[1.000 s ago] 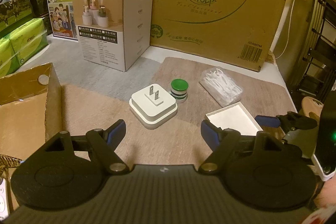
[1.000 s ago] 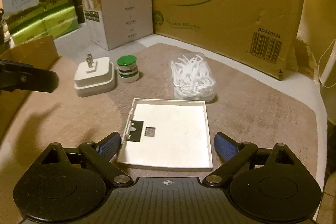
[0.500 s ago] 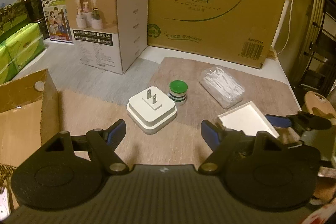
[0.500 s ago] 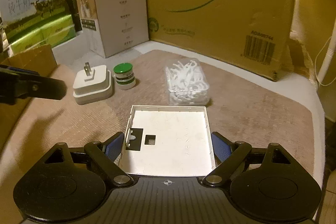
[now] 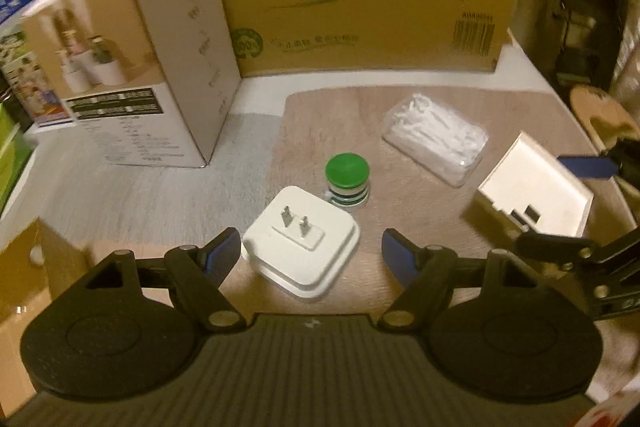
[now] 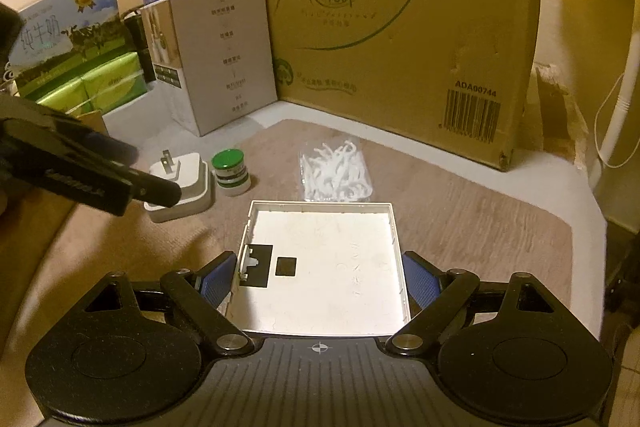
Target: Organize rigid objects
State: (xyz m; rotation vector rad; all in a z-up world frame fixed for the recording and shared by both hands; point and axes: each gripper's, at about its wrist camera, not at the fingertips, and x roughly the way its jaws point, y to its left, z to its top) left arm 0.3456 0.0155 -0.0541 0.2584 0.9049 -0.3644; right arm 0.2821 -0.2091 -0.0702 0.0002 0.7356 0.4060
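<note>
The right hand-held gripper [image 6: 318,281] had narrowed onto the white tray [image 6: 320,279] and lifted it slightly off the table [image 6: 480,227]. The left hand-held gripper [image 5: 312,253], jaws wide and empty, had moved in over the white plug [image 5: 300,251], probably next to be picked up.

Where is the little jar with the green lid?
The jar stands on the brown mat, right behind the white plug and left of the box of floss picks.

Both wrist cameras look steeply down, close over the mat [image 5: 420,107] (left view blurred); both show the plug adapter [image 5: 301,251].
</note>
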